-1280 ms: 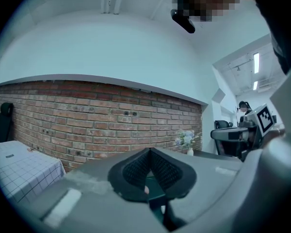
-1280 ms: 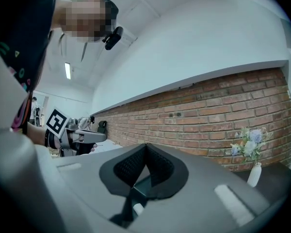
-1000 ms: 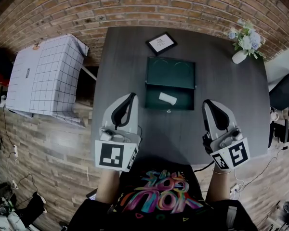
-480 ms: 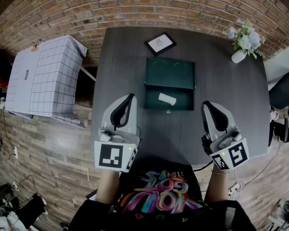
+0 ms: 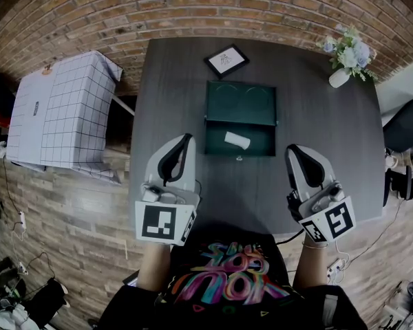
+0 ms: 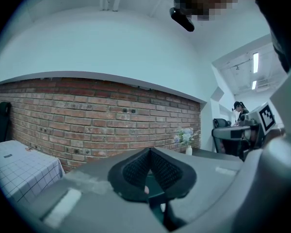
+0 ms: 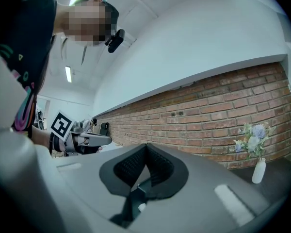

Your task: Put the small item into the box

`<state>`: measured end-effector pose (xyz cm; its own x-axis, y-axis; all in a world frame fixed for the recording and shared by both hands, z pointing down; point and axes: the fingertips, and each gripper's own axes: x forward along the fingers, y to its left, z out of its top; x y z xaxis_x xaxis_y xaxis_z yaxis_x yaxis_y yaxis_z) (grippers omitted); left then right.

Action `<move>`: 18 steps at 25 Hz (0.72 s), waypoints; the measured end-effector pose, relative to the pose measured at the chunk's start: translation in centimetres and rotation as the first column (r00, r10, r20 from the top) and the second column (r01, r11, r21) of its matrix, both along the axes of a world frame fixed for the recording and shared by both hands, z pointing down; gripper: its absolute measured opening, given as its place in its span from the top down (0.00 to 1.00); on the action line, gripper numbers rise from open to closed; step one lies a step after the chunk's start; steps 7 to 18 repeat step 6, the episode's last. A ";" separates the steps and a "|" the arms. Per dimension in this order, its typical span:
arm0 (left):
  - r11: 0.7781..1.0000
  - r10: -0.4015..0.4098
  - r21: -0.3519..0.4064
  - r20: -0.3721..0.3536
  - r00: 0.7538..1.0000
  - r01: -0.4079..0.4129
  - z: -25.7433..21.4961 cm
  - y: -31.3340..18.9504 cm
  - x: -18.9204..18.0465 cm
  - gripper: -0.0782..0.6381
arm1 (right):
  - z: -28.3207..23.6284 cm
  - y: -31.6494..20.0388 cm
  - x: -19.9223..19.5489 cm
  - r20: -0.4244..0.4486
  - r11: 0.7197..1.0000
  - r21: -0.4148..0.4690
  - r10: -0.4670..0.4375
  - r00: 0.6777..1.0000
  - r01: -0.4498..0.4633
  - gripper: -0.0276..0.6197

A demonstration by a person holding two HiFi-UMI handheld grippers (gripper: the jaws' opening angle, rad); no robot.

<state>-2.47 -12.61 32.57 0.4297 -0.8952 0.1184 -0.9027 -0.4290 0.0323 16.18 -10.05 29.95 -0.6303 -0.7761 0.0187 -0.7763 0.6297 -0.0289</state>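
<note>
I wore a black shirt [image 5: 227, 282] with bright rainbow squiggles. My left gripper [image 5: 186, 137] and right gripper [image 5: 294, 148] were white, with black bumpy pads inside. Each had a cube [image 5: 160, 221] with black square marks

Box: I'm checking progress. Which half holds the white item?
The near half, toward the person, holds the white item; the far half, by the frame, holds nothing.

Tabletop [image 5: 261, 184] bare in front of box [image 5: 241, 102]; frame [image 5: 227, 60] behind box, vase [image 5: 339, 78] at far-right corner.
</note>
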 end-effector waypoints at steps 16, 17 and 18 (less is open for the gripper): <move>1.000 0.009 0.002 0.016 1.000 -0.009 0.1 0.0 -0.1 0.89 | 0.2 0.1 -0.1 -0.001 1.000 -0.007 0.001 1.000 -0.001 0.96; 1.000 0.009 0.002 0.016 1.000 -0.009 0.1 0.0 -0.1 0.89 | 0.2 0.1 -0.1 -0.001 1.000 -0.007 0.001 1.000 -0.001 0.96; 1.000 0.009 0.002 0.016 1.000 -0.009 0.1 0.0 -0.1 0.89 | 0.2 0.1 -0.1 -0.001 1.000 -0.007 0.001 1.000 -0.001 0.96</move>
